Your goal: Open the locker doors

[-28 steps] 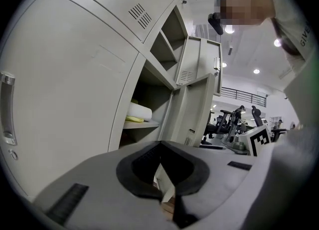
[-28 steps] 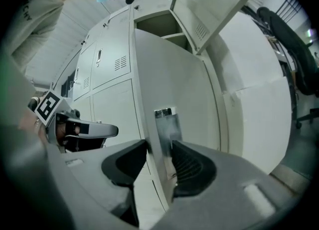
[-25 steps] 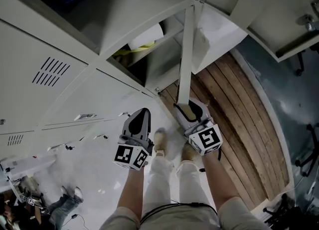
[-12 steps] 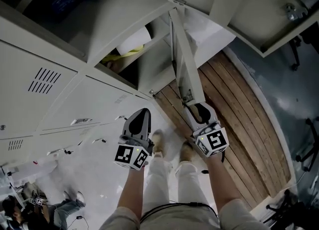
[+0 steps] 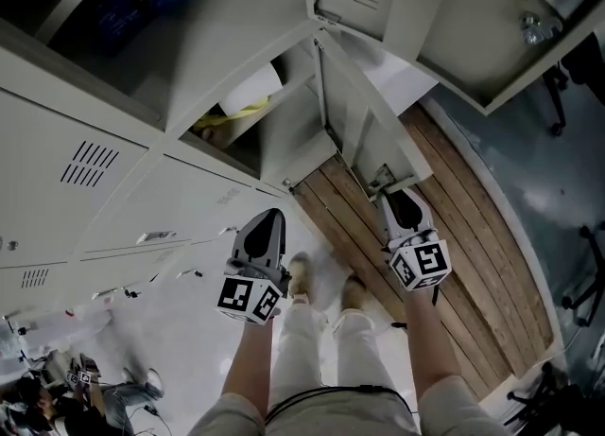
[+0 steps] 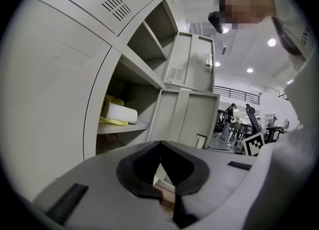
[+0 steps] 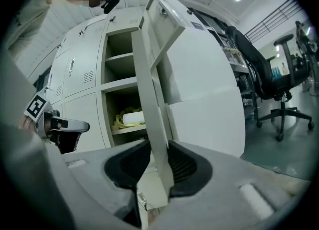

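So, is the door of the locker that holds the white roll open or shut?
Open. The door stands swung well out, and the white roll on its shelf shows inside.

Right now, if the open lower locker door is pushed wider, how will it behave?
The lower locker door probably swings freely: it stands wide open. Folded sheet-metal edges suggest it stays stiff. Its smooth paint may be slippery.

Head view looks steeply down; both gripper views face lockers (image 5: 123, 188).
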Available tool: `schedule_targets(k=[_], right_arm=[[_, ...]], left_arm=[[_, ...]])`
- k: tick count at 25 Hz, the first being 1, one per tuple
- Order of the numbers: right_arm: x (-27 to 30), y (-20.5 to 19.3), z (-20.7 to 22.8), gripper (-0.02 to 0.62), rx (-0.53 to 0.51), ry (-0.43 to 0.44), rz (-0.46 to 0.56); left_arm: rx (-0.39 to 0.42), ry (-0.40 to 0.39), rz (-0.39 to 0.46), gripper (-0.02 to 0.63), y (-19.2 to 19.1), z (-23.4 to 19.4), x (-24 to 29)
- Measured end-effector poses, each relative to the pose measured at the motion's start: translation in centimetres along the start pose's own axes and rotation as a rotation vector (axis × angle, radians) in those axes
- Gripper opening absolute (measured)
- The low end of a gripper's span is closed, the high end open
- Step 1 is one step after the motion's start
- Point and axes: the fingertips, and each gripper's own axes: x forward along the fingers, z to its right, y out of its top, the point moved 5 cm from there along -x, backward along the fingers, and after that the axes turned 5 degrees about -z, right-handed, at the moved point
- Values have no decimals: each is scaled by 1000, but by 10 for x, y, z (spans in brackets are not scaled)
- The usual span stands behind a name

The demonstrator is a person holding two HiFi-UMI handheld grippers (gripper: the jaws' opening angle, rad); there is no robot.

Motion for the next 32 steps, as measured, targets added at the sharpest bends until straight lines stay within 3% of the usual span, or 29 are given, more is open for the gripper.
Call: schedule_targets(k=[15, 32], right_arm=[[9, 15, 62, 118, 126, -141, 57], [21, 23, 84, 127, 144, -206, 65]], left_arm=[[1, 46, -1, -2, -1, -11, -5], [-17, 77, -1, -2, -10, -20, -12]])
